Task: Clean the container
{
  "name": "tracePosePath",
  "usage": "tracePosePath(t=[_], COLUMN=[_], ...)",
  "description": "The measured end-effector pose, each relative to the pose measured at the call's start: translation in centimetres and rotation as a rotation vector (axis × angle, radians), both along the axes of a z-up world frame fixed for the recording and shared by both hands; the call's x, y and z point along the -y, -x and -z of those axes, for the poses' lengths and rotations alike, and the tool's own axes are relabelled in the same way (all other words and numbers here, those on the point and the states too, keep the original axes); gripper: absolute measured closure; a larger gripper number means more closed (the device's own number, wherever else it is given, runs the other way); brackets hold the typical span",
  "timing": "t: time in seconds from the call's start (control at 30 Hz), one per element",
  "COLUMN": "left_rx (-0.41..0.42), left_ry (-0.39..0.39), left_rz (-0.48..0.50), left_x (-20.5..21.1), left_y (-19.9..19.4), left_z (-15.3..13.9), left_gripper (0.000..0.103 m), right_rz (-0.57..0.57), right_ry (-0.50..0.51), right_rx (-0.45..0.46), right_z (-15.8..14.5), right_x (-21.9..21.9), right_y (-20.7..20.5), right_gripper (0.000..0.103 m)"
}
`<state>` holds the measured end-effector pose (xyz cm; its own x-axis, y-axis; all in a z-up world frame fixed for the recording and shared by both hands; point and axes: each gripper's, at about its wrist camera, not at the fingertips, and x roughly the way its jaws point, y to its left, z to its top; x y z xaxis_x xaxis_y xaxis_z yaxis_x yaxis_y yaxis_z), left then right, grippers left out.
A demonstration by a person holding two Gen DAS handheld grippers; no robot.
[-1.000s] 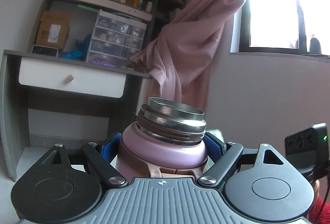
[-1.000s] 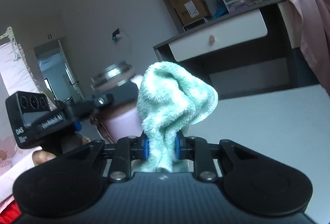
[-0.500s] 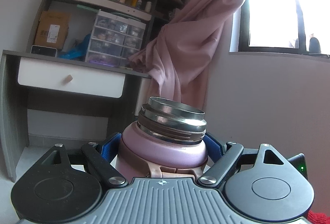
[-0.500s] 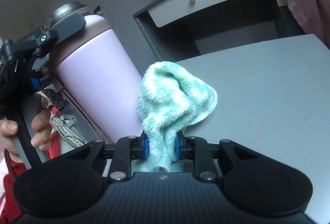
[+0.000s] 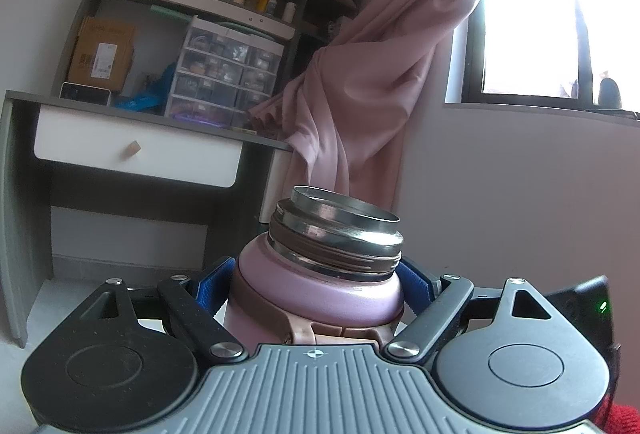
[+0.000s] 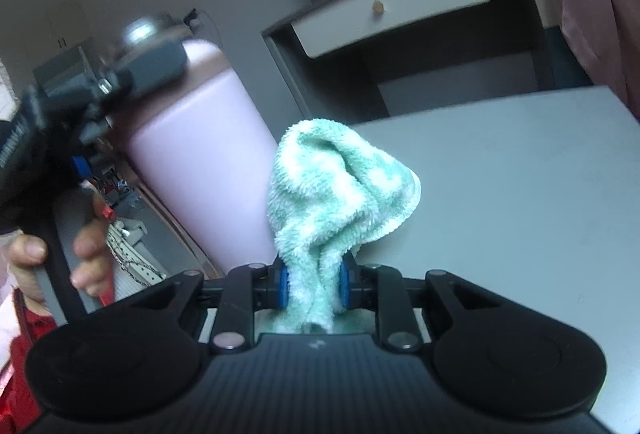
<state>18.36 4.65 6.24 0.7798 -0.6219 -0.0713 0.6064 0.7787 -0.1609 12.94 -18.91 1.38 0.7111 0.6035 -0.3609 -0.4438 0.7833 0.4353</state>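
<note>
Left wrist view: the left gripper has its fingers clasped around the shoulder of a pink bottle, though they have just been easing wider; its steel mouth is uncapped, the inside unseen.

Right wrist view: the whole bottle wall shows, lifted beside the grey table. The right gripper fingers pinch a green towel narrowly.
</note>
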Motion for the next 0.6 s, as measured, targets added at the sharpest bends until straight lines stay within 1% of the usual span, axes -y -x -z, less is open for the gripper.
tracePosePath(t=[0.2, 0.37, 0.5, 0.6], left_rx=[-0.002, -0.002, -0.003, -0.003], left_ry=[0.003, 0.003, 0.006, 0.006], left_rz=[0.001, 0.001, 0.001, 0.001], left_x=[0.1, 0.3, 0.2, 0.2], left_y=[0.0, 0.2, 0.3, 0.3], left_z=[0.1, 0.1, 0.2, 0.2], left_gripper=[0.016, 0.016, 0.016, 0.016], right_rz=[0.006, 0.008, 0.002, -0.010], right_ry=[-0.026, -0.050, -0.064, -0.084], right_rx=[0.096, 0.159, 0.182, 0.178], right_z=[-3.4, -5.5, -6.2, -6.1], right_x=[0.9, 1.4, 1.5, 1.5], right_y=[1.0, 1.3, 1.2, 0.9], right_gripper=[0.081, 0.081, 0.081, 0.081])
